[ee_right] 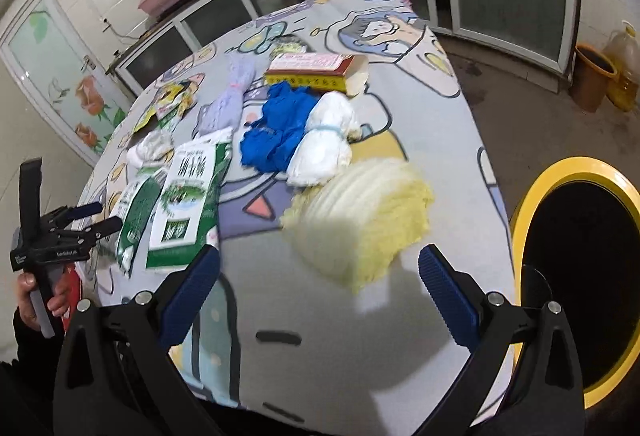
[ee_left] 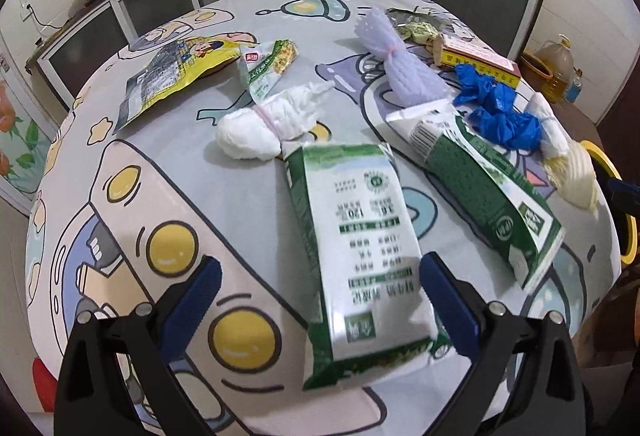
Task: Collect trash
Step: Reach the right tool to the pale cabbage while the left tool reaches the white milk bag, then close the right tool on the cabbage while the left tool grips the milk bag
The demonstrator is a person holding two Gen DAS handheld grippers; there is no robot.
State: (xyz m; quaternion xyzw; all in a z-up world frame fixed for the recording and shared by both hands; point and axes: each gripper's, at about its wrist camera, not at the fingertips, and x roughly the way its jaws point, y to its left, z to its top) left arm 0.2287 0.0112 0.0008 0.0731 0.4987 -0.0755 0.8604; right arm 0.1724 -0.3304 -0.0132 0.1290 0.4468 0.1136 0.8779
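The trash lies scattered over the cloth-covered table (ee_left: 168, 172), and the bin (ee_right: 524, 196) waits just off its edge, at three o'clock from the right gripper (ee_right: 318, 296), handy for dropping things in. That gripper hovers with jaws wide, empty, facing the yellow wad (ee_right: 360, 216) at twelve o'clock, probably its first pick, though blur makes that uncertain. The left gripper (ee_left: 320, 300) also gapes, the near carton (ee_left: 360, 248) lying between its fingers, not yet pinched. A second carton (ee_left: 480, 196) lies at two o'clock.
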